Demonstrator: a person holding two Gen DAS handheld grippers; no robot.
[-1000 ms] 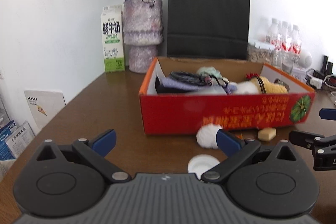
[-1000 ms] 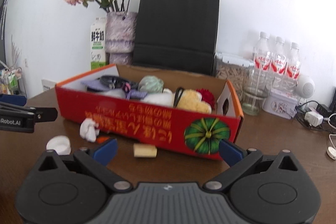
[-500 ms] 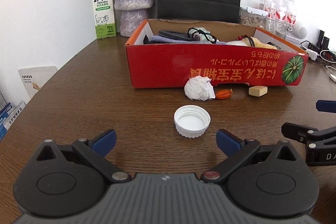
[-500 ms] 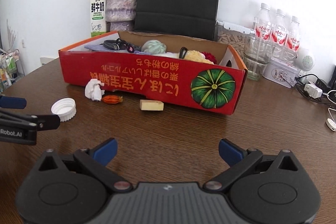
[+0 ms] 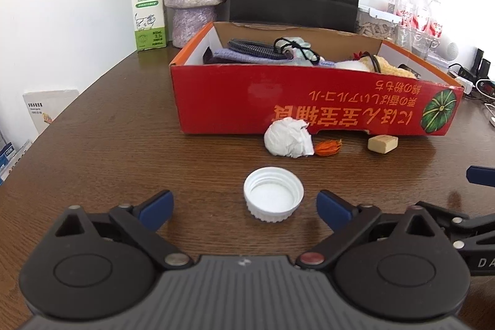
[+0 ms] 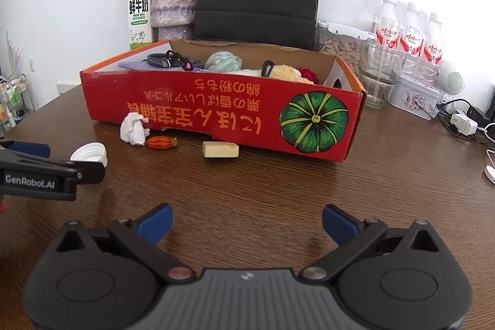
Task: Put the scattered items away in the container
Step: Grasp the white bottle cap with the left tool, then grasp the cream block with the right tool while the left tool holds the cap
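left gripper (image 5: pixel 244 203): wide, has just been closing, cap (image 5: pixel 273 197) between jaws, untouched | right gripper (image 6: pixel 246 221): wide, empty | risk: shallow cap at lower centre slips sideways if pads close off-centre

Bare table (image 6: pixel 278 190) lay open before the red box (image 6: pixel 216 110); tissue wad (image 5: pixel 289 141), dried orange flower (image 5: pixel 328 147) and block (image 5: pixel 382 143) crowded its front wall

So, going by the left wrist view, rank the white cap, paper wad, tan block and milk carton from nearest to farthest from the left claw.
1. White cap: on the table between the open fingers of the left claw.
2. Paper wad: beyond the cap, by the red box.
3. Tan block: right of the wad, farther off.
4. Milk carton: far left, by the wall.
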